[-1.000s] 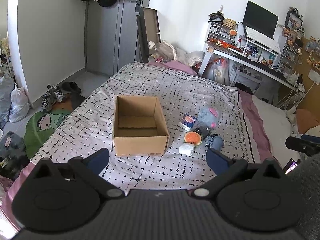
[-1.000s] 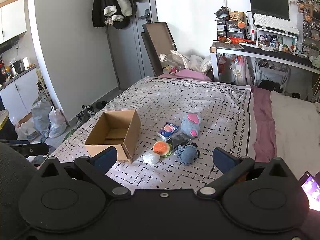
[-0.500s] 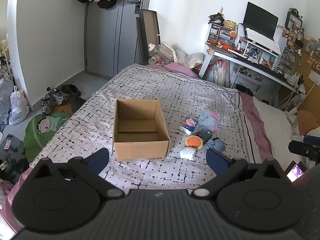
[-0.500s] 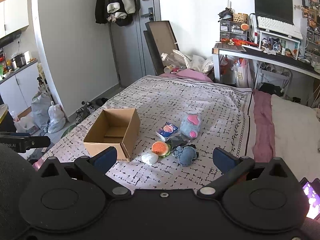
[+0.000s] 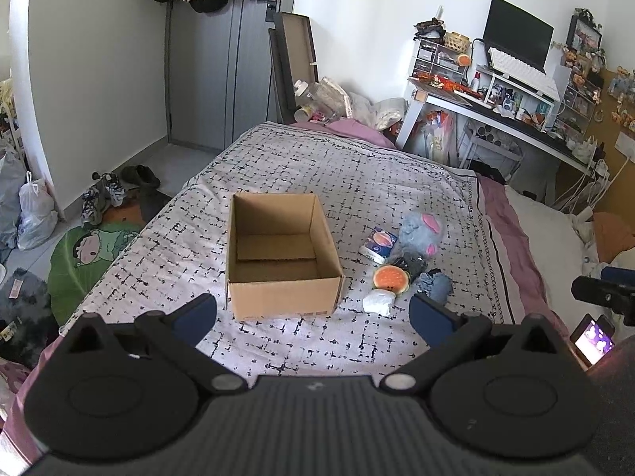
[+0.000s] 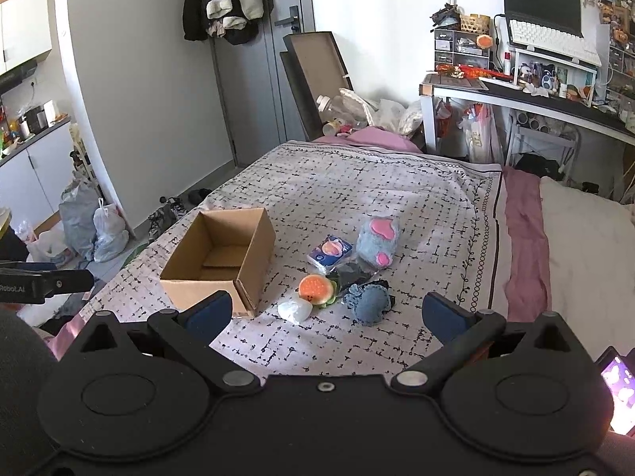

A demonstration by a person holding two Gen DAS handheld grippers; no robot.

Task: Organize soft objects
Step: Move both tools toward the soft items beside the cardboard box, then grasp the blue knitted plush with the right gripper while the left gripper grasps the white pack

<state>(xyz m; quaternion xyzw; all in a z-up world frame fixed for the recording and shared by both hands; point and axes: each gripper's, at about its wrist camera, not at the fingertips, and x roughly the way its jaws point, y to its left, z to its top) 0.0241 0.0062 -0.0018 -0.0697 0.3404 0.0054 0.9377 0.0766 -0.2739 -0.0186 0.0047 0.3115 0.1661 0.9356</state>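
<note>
The soft objects (image 6: 337, 273) lie dead ahead of the right gripper (image 6: 323, 311), nearer it; the left gripper (image 5: 313, 311) faces the box (image 5: 281, 254); both released.

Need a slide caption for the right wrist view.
Open right claw hovers over soft toys beside empty cardboard box on bed.

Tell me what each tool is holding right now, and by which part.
Nothing is held. The left tool and right tool are both open and hang above the bed.

Sunlit bedroom: bed (image 5: 357, 182) (patterned cover), desk (image 6: 555, 99).
</note>
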